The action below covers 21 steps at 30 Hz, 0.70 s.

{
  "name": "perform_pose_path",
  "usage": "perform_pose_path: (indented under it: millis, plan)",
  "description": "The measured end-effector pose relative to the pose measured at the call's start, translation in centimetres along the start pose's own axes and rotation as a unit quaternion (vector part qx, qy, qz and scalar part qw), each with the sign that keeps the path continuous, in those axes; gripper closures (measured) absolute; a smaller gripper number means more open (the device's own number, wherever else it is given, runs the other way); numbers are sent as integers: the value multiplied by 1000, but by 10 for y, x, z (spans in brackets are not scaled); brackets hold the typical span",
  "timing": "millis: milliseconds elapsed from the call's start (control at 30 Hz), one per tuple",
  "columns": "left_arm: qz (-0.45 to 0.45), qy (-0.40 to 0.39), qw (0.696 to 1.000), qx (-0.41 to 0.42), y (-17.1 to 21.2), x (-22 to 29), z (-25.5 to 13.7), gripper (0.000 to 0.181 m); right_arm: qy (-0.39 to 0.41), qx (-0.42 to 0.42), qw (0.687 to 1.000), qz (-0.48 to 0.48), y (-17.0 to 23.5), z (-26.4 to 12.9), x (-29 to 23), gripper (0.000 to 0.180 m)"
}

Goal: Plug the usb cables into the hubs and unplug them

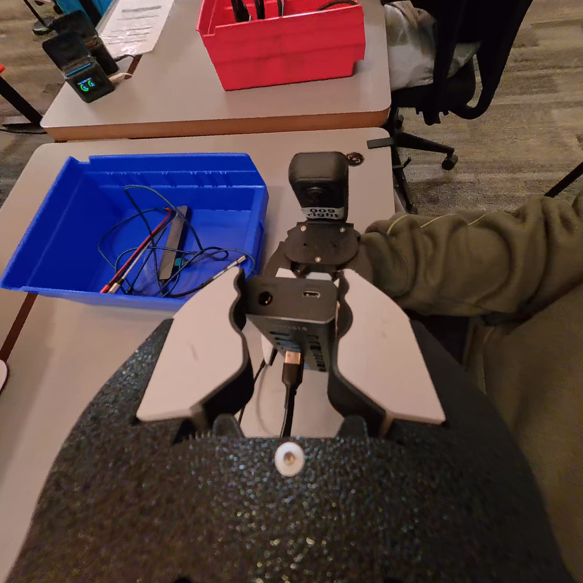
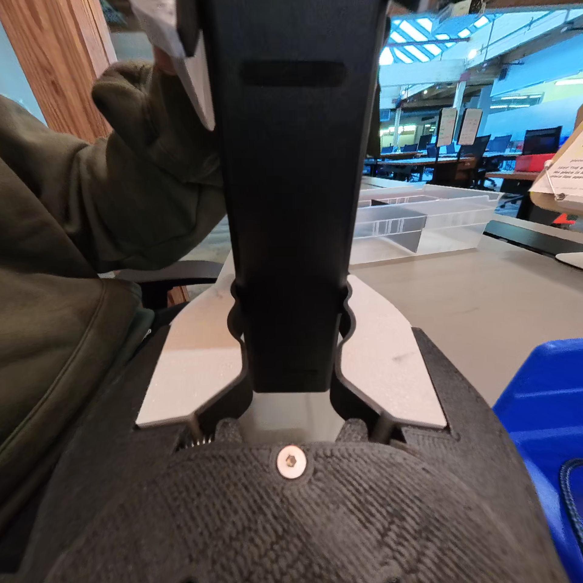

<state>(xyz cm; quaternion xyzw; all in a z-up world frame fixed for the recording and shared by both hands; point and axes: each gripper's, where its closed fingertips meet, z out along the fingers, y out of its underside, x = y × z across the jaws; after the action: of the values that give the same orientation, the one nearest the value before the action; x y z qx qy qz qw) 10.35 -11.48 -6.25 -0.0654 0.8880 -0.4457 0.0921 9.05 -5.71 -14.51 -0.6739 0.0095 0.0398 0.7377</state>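
Charger [image 1: 85,74]: far left on the rear table, a small black unit with green lights showing on its face.
Blue bin [image 1: 63,227]: left on the near table, open-topped, sitting just beside the grippers.
Bin contents: a tangle of thin usb cables [image 1: 151,249], one red, lies on the floor of the bin around a slim dark hub [image 1: 173,243] that rests at a slant.
Red bin [image 1: 284,47]: on the rear table, above centre, with dark items standing inside.
Left gripper [image 1: 288,310]: fills the lower part of the left wrist view — its two pale fingers are closed narrowly on the sides of the black hub [image 1: 290,303].
Black hub: lifted above the near table, one end facing up with a round socket and a small port; it is caught between both grippers.
Plugged cable [image 1: 291,369]: a black usb plug with a metal tip sits in a port on the hub's face, its cord dropping down between the left fingers.
Right gripper [image 1: 310,271]: opposite the left one, a camera mounted on top; in the right wrist view [image 2: 290,334] its jaws are narrow and clamp the black hub [image 2: 290,189] from either side.
Sleeve [image 1: 457,262]: olive green, reaching in from the right to hold the right gripper.
Clear bin [image 2: 426,217]: right of the hub in the right wrist view — transparent, on the table.
Office chair [image 1: 457,79]: far right, black, on grey carpet.
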Motion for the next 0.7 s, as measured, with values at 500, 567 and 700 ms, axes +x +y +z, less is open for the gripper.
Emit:
perform_pose_path:
  millis: [500, 567, 700]
  plan:
    - [-53, -38, 995, 75, 18, -31, -10, 162, 52, -17, 999, -2, 4, -1, 13, 157]
    - [-61, -56, 991, 105, 37, -36, -22, 153, 98, -28, 995, 7, 6, -6, 27, 156]
    - [-130, -88, 980, 123, 104, -46, -38, 134, 102, 1, 995, 6, -2, -14, 27, 157]
